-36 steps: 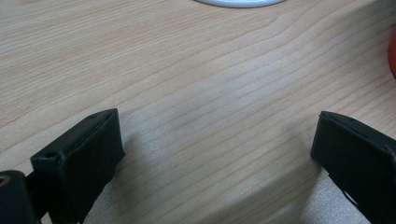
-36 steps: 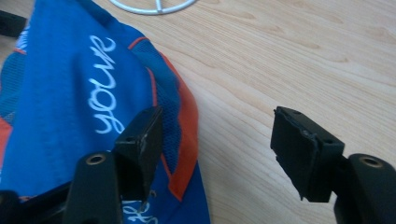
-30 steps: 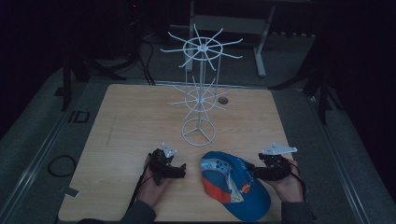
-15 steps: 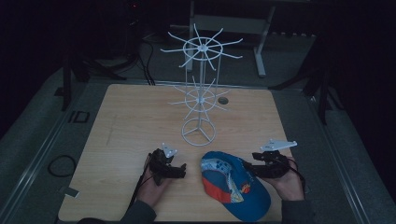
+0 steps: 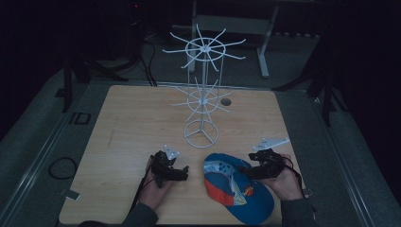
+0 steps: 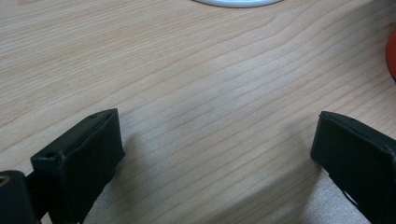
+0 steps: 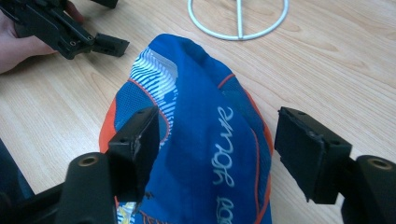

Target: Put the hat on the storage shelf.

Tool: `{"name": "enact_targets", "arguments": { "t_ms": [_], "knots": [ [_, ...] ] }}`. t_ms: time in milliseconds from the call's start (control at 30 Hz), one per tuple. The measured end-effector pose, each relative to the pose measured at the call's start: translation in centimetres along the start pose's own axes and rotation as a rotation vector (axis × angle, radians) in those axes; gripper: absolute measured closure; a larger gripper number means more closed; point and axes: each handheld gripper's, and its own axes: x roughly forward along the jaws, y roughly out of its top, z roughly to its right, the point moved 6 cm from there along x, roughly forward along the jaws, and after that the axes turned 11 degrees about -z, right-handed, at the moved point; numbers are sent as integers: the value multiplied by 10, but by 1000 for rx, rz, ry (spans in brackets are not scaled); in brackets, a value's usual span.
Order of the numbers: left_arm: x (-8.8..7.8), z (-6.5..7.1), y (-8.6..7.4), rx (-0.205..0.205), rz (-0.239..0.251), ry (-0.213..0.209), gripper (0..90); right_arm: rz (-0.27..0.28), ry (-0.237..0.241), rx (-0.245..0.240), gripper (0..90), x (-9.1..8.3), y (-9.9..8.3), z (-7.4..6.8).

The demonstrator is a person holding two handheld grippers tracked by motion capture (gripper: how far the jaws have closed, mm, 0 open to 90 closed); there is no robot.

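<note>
1. Cap [image 5: 236,184] first: it lies on the table [image 5: 132,123] at the lower right of the high view, blue with an orange brim and edging, nearest the person's side. Its long axis runs from the lower right of that frame toward the upper left; the rounded brim seems to point to the lower right.
2. The right gripper [image 5: 250,169] sits at the cap's right edge. In the right gripper view its jaws are spread wide on either side of the raised blue fabric; they have just been opening, with the cap between them and the pads not pressing on it.
3. The left gripper [image 5: 182,172] rests low on the table just left of the cap, jaws spread with bare wood between them.
4. Farther up the frame, past both grippers, stands a white wire rack [image 5: 202,94] with spokes at two levels, its ring base near the cap but apart from it.
5. My judgement: the work is at an early stage. The cap is not yet lifted or firmly gripped, and the rack carries nothing; gripping, raising and hanging all remain.
</note>
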Motion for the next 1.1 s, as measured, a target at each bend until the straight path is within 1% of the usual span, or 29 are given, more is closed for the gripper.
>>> {"name": "enact_targets", "arguments": {
  "t_ms": [167,333,433,733,833,1100],
  "knots": [
    [0,0,0,0,-3,-1,26,-26,6,-22,296,8,8,-3],
    [0,0,0,1,-2,-1,26,-63,1,-45,299,17,13,-4],
    [0,0,0,0,-2,-1,26,-72,2,-52,299,21,16,-5],
    [0,0,0,0,-2,-1,26,-101,4,-67,306,27,26,-6],
    [0,0,0,-1,-1,-1,26,-109,7,-61,309,30,27,-5],
    [0,0,0,-2,3,1,26,-135,13,-64,314,38,29,-4]
  ]
}}
